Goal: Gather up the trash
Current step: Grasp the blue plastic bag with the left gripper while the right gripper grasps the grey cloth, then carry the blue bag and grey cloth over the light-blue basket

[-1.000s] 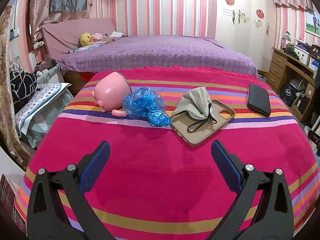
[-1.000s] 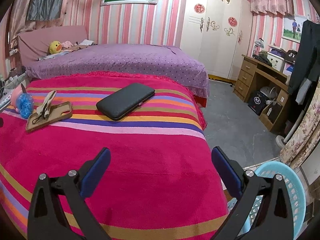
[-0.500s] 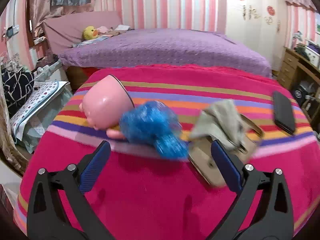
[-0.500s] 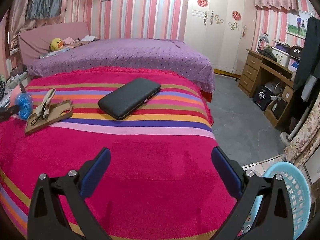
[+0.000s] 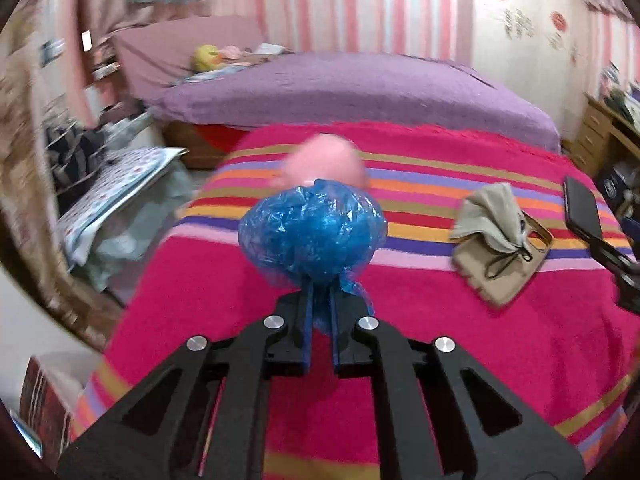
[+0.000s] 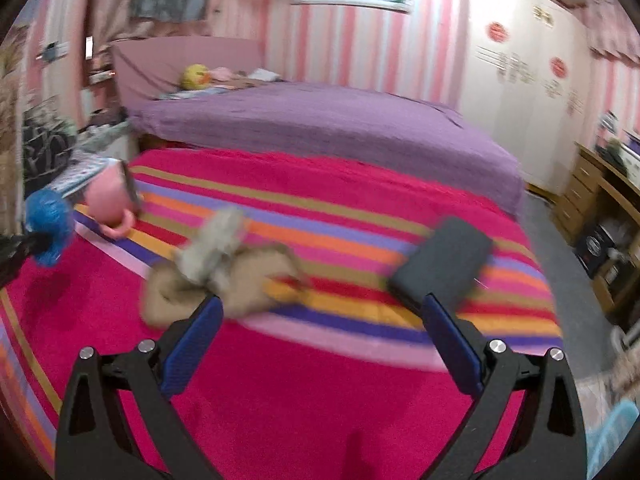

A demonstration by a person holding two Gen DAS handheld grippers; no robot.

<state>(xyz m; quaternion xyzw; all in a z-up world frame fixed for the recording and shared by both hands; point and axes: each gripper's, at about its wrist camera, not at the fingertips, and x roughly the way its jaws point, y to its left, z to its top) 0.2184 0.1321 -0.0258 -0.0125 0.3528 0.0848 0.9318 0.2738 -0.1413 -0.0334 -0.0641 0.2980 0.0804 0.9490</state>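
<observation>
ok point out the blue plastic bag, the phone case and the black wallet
blue plastic bag (image 5: 312, 236), left wrist view, middle of the crumpled bundle
phone case (image 5: 496, 272), left wrist view, bare tan face below the cloth
black wallet (image 6: 444, 268), right wrist view, middle of its top face

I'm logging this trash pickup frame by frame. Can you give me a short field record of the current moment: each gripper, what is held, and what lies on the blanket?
left gripper: shut on the blue plastic bag, lifted off the blanket
right gripper: open, empty, above the striped blanket
in front of right gripper: grey cloth on a tan phone case, blurred
other items on blanket: pink toy, black wallet
bin: light blue basket, lower right edge
</observation>
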